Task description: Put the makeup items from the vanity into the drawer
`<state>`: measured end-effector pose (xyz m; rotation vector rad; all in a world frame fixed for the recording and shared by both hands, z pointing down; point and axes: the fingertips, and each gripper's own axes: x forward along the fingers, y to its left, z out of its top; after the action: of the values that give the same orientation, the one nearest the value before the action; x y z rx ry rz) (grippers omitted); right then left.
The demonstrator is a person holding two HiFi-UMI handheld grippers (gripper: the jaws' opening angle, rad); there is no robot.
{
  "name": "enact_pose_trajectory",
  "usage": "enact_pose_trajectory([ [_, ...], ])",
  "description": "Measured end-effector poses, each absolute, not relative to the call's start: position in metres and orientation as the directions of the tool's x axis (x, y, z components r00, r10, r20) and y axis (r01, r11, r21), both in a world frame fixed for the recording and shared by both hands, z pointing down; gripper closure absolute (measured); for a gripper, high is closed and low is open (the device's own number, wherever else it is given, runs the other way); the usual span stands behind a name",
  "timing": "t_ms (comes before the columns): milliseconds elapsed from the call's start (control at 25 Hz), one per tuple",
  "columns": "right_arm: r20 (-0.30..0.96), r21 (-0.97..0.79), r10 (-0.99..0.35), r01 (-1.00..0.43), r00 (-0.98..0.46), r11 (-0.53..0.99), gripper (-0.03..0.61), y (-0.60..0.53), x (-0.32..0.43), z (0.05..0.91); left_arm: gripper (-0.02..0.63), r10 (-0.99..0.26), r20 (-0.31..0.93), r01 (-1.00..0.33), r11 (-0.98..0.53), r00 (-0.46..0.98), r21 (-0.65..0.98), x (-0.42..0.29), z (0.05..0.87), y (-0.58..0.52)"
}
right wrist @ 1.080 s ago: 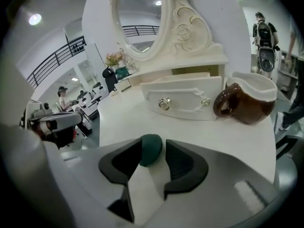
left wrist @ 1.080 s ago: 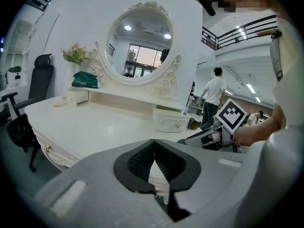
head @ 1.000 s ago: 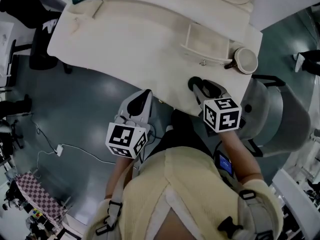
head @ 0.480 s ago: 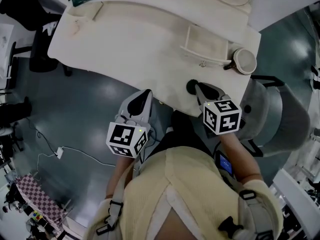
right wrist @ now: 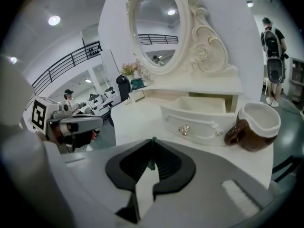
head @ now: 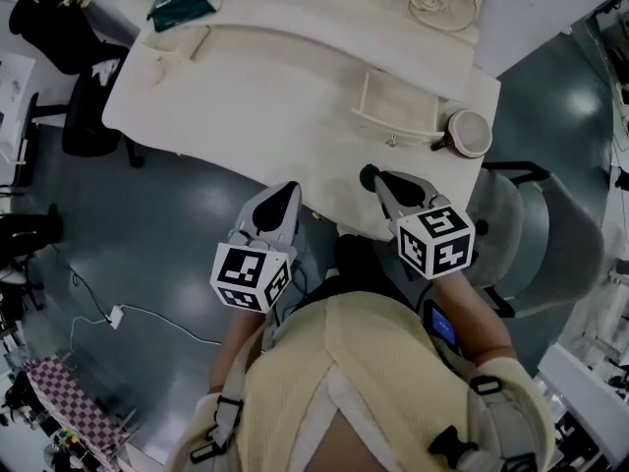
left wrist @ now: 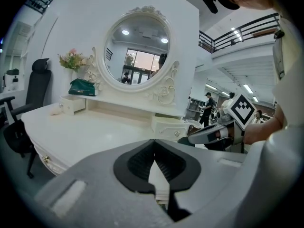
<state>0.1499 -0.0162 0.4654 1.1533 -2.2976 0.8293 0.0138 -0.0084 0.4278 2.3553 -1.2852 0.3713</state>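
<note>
Right claw (head: 379,179) is closing on a small dark makeup item (head: 368,176) at the worktop's (head: 246,96) near edge, frame centre — probably light, rigid, slick; pinch across its middle. Left claw (head: 287,193) — fully closed, empty.

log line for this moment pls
left claw: shut, empty | right claw: closing on small dark item | drawer: open
</note>
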Motion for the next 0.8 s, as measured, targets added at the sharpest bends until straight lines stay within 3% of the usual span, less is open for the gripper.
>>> enact_pose_trajectory([
  [520, 0.444, -0.137, -0.753, -0.867, -0.485, 0.478, 0.555, -0.097, 0.183, 0.388, 0.614, -0.769, 0.384, -0.859, -0.471, 0.511, 0.199, 0.013, 0.402, -0.034],
  [800, 0.477, -0.087, -0.742, -0.865, -0.472, 0.494, 0.554, -0.127, 0.186, 0.396, 0.614, -0.792, 0.353, -0.867, -0.461, 0.498, 0.187, 0.013, 0.392, -0.056],
])
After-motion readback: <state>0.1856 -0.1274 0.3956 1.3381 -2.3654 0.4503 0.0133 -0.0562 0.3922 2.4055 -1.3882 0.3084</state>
